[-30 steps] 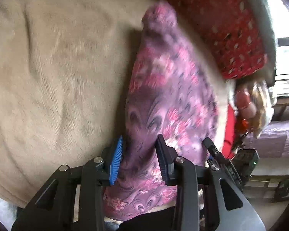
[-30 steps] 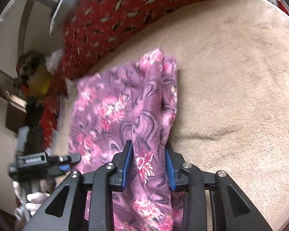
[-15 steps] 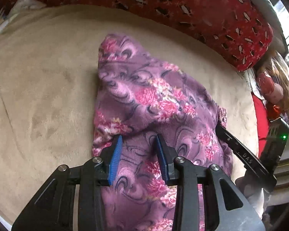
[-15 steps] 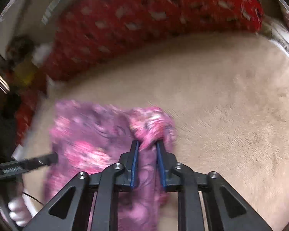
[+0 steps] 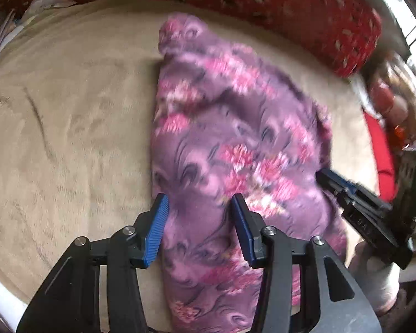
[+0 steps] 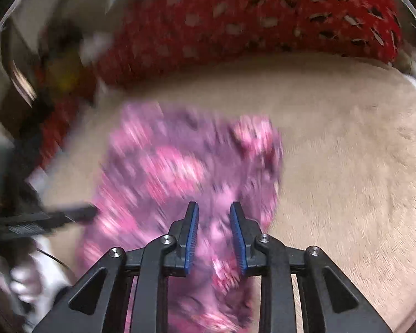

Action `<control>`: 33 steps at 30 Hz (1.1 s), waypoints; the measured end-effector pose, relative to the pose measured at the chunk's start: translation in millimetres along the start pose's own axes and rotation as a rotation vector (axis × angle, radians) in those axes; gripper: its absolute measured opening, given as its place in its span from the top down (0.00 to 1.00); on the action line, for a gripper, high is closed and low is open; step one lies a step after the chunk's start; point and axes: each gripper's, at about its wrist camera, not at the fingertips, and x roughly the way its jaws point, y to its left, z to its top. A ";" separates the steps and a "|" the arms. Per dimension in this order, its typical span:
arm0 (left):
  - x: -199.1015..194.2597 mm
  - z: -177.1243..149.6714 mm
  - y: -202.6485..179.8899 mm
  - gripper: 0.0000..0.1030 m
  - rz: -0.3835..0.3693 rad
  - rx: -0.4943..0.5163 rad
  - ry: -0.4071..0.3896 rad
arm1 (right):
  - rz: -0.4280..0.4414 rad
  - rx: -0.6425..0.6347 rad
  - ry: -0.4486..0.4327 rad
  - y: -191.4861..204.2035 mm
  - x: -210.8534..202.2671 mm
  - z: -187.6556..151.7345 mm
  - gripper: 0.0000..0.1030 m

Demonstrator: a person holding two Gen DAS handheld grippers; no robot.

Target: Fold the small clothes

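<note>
A tan blanket (image 5: 69,127) covers the surface, a red patterned cushion (image 6: 258,19) behind it. A purple flowered garment (image 5: 235,144) lies flat on the blanket. The left gripper (image 5: 199,222) and right gripper (image 6: 214,233) have just been opening; both stand over the cloth, released
</note>
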 end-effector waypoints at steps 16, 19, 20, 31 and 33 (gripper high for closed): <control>-7.2 -51.4 25.9 0.45 -0.088 -0.101 0.087 | -0.096 -0.002 0.029 13.4 -30.6 -36.1 0.63; -15.8 -54.8 28.5 0.45 -0.089 -0.098 0.080 | -0.114 -0.027 0.028 16.6 -41.1 -39.9 0.63; -16.7 -56.1 29.5 0.45 -0.093 -0.100 0.080 | -0.122 -0.036 0.027 17.8 -44.7 -42.8 0.63; -10.4 -72.5 36.4 0.43 -0.102 -0.125 0.103 | -0.107 0.072 0.096 4.1 -34.1 -77.4 0.36; -10.2 -73.7 38.2 0.42 -0.111 -0.129 0.104 | -0.112 0.085 0.095 2.6 -33.7 -78.1 0.31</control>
